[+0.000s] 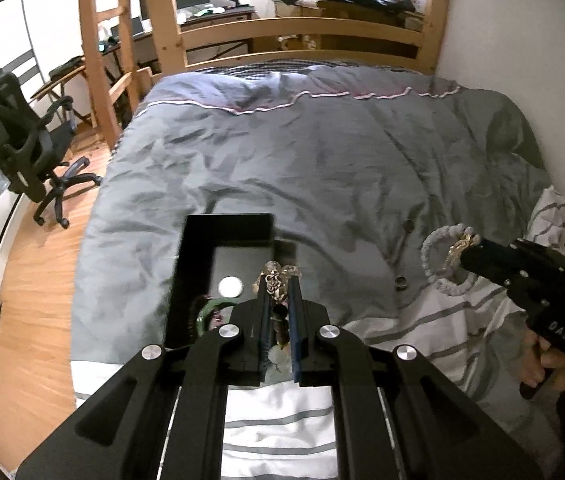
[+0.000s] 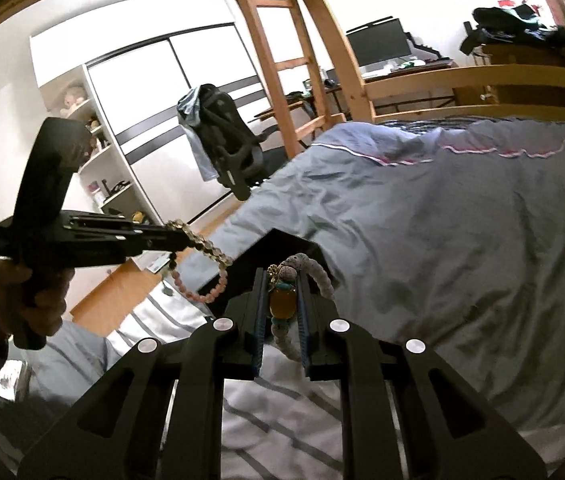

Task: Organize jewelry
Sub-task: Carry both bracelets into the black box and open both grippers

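Left wrist view. The left hand-held gripper (image 1: pixel 278 292) fills the foreground, its jaws drawn narrow and clamped on a clear-and-pink beaded bracelet with a gold filigree charm (image 1: pixel 275 280). Directly beyond its tips sits the open black rectangular jewelry box (image 1: pixel 202 264) on the grey quilted bed cover (image 1: pixel 322 152). Inside the box, a silver round disc (image 1: pixel 230 287) lies on the black floor and a green bangle (image 1: pixel 211 309) rests against the near wall, with a string of dark beads just beside it; the remaining contents are hidden behind the gripper. To the right, the right hand-held gripper (image 1: pixel 467 249) holds a pale grey beaded bracelet with a gold charm (image 1: pixel 440 258) clear of the bed. A small dark ring (image 1: pixel 401 281) lies loose on the cover between the box and that bracelet.

Right wrist view. The right gripper (image 2: pixel 282 280) is nearest, jaws narrow and closed on the grey bracelet (image 2: pixel 314 270) at its amber and turquoise stones. The box (image 2: pixel 282 248) shows only a black corner past the tips. The left gripper (image 2: pixel 170 236) holds its bracelet (image 2: pixel 206 276) hanging beside that corner.

Step in hand, by judgement: both bracelets are being carried to the box. The next move calls for positioning each one over the box interior, clear of the walls, then opening the jaws. The loose ring is not yet collected.
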A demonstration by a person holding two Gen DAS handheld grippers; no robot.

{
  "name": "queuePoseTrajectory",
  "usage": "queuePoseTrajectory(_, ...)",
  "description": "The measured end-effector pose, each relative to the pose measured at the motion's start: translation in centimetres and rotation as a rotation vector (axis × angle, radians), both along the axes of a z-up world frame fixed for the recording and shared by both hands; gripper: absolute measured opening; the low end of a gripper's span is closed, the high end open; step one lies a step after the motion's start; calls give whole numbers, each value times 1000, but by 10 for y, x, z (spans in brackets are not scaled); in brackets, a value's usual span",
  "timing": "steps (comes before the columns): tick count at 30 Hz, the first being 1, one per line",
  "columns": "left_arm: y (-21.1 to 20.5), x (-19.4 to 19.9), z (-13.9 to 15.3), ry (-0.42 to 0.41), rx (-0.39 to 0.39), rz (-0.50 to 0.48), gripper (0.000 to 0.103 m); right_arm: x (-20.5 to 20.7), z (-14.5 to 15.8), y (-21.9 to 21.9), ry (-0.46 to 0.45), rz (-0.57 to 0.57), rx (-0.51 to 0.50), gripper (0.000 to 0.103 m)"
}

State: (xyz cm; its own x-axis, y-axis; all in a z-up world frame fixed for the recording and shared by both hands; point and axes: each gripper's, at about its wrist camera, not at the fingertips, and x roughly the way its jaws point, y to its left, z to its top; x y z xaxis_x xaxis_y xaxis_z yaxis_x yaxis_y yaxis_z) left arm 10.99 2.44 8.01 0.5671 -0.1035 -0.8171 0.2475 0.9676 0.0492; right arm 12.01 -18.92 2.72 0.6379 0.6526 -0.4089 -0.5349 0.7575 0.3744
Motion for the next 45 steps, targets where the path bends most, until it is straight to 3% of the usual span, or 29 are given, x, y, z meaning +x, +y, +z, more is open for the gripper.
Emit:
queuePoseTrajectory(13,60,19,-10,27,29,47,8,27,18,93,10,138,24,15)
queuePoseTrajectory(20,80,37,-38,81,15,44,8,49,-4,132,56,165,4,15)
queuePoseTrajectory(24,82,43,-59,108,54,25,8,61,-19,143,87,168,-13,15)
queuePoseTrajectory(33,86,46,-60,103,52,26,8,73,-43,155,147,172,-37,18)
queuePoseTrajectory(34,86,46,-59,98,53,28,8,72,-43,156,146,175,-43,29)
queuePoseTrajectory(35,86,45,-56,93,55,30,8,70,-41,156,144,169,-49,53)
queuePoseTrajectory(37,86,43,-52,87,55,37,8,66,-38,152,122,144,-42,69)
queuePoseTrajectory(39,85,41,-47,80,70,48,21,64,-33,146,117,121,-28,75)
queuePoseTrajectory(42,83,33,-35,32,103,70,73,60,-25,135,108,78,-22,90)
queuePoseTrajectory(45,82,23,-14,-31,110,105,86,55,-12,119,99,17,-43,95)
